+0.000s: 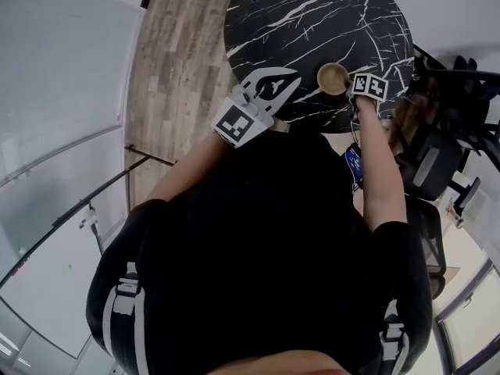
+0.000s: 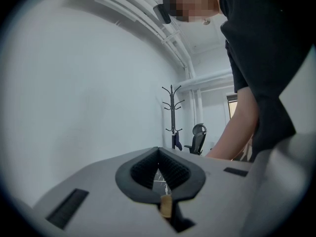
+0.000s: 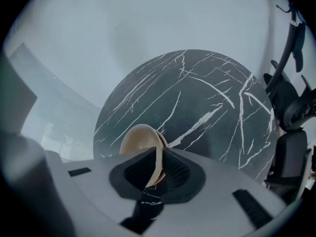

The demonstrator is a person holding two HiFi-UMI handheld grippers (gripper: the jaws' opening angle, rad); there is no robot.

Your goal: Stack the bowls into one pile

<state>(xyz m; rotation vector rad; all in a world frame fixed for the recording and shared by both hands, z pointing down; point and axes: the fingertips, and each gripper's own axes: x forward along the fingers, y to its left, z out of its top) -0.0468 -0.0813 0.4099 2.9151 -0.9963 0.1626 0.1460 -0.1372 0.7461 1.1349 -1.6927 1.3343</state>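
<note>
Tan bowls (image 1: 333, 77) sit nested in a pile near the front edge of the round black marble table (image 1: 312, 14). My right gripper (image 1: 353, 84) points steeply down at the pile's right side. In the right gripper view the upper bowl's (image 3: 138, 139) rim stands between the pads of the right gripper (image 3: 157, 169), with a gap beside it, so the jaws are slightly open. A second rim shows just behind it. My left gripper (image 1: 295, 75) hovers left of the pile, pointing about level. Its jaws (image 2: 159, 174) are shut with nothing held.
Black office chairs (image 1: 430, 162) crowd the table's right side, and one shows at the right gripper view's edge (image 3: 291, 142). A coat rack (image 2: 173, 112) and another chair (image 2: 199, 137) stand by the far wall. Wooden floor (image 1: 176, 61) lies left of the table.
</note>
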